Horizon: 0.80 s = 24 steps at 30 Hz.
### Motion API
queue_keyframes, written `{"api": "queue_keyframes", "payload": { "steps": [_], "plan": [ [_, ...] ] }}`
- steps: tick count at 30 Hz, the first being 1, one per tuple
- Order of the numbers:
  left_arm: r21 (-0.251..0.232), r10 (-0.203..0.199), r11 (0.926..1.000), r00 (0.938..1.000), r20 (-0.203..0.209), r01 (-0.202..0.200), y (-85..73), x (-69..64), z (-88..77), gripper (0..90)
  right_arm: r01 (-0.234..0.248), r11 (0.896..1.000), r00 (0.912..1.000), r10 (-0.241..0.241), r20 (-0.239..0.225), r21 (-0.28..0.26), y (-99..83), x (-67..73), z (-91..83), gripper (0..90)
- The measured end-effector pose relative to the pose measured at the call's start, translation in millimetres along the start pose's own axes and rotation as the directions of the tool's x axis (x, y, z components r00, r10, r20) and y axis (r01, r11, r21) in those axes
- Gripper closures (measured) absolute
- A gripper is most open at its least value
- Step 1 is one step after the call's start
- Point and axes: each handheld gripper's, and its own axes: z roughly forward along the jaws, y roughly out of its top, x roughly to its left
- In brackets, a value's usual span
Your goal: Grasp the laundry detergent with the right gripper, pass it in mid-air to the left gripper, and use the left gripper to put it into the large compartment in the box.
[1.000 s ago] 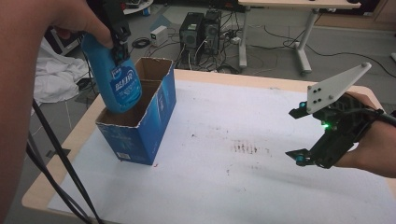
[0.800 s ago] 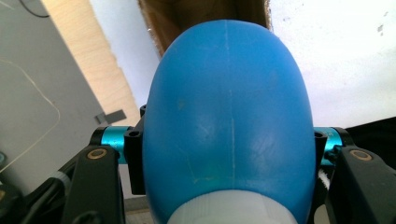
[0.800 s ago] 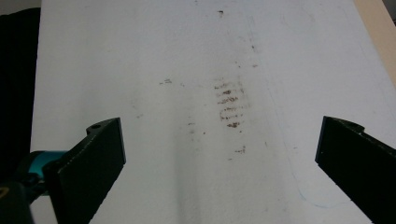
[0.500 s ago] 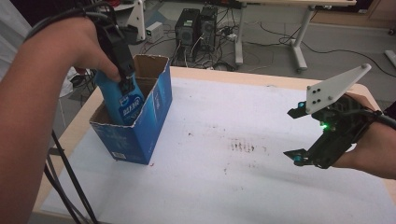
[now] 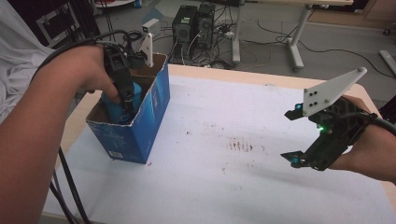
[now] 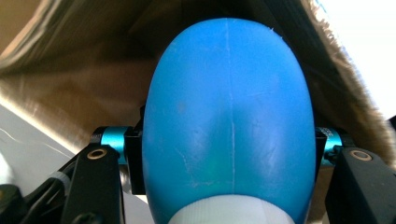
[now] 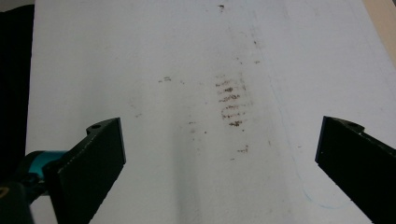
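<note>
A blue plastic bottle (image 5: 117,106) hangs inside the open blue cardboard box (image 5: 140,126) at the table's left. My left gripper (image 5: 125,103) reaches down into the box and is shut on the bottle. In the left gripper view the bottle's rounded blue body (image 6: 229,121) sits between both jaws, with its white neck at the bottom and the box's brown inner wall (image 6: 65,88) around it. My right gripper (image 5: 295,137) hovers over the right side of the table, open, with nothing between its jaws. The right gripper (image 7: 219,154) looks down on the white, smudged table cover (image 7: 187,56).
A white cover (image 5: 233,177) with dark smudges (image 5: 240,145) spans the wooden table. Beyond the far edge stand computer towers (image 5: 194,23), cables and desk legs on the floor. The person's left forearm (image 5: 32,154) crosses the near left corner.
My left gripper has gone down with the blue bottle, from above the box's rim to inside the box. The right gripper has kept still.
</note>
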Motion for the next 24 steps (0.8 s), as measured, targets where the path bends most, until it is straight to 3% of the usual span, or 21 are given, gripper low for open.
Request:
{"api": "queue_keyframes", "payload": {
  "steps": [4,5,6,11,12,19,24],
  "plan": [
    [-0.007,0.105,0.9944,0.9939,-0.031,-0.106,0.7,-2.6,9.2,39.1,0.002,1.0,1.0,-0.002,0.002,0.001,0.5,0.1,0.9,0.9],
    [-0.007,0.105,0.9944,0.9939,-0.031,-0.106,0.7,-2.6,9.2,39.0,-0.001,1.0,1.0,0.001,0.002,0.003,0.6,0.2,1.0,0.9],
    [-0.007,0.137,0.9905,0.9894,-0.049,-0.137,0.8,-3.1,12.6,39.0,-0.002,1.0,1.0,0.002,0.003,0.002,0.8,0.5,1.4,0.9],
    [-0.034,0.167,0.9851,0.9848,-0.048,-0.168,1.2,-2.4,17.9,38.9,0.001,1.0,1.0,-0.001,0.0,0.005,1.8,0.7,3.6,0.9],
    [-0.037,0.187,0.9812,0.981,-0.05,-0.189,1.8,-3.2,17.7,38.9,0.004,1.0,1.0,-0.004,0.0,0.007,2.0,0.6,4.2,0.9],
    [-0.033,0.194,0.9801,0.9801,-0.042,-0.196,3.4,-1.4,18.8,38.7,0.0,1.0,1.0,0.0,-0.002,0.011,2.0,0.3,6.3,0.9],
    [-0.032,0.178,0.9834,0.9834,-0.037,-0.179,2.5,-0.3,18.1,36.8,0.002,1.0,1.0,-0.002,-0.004,0.011,2.1,1.1,6.6,0.9]
  ]
}}
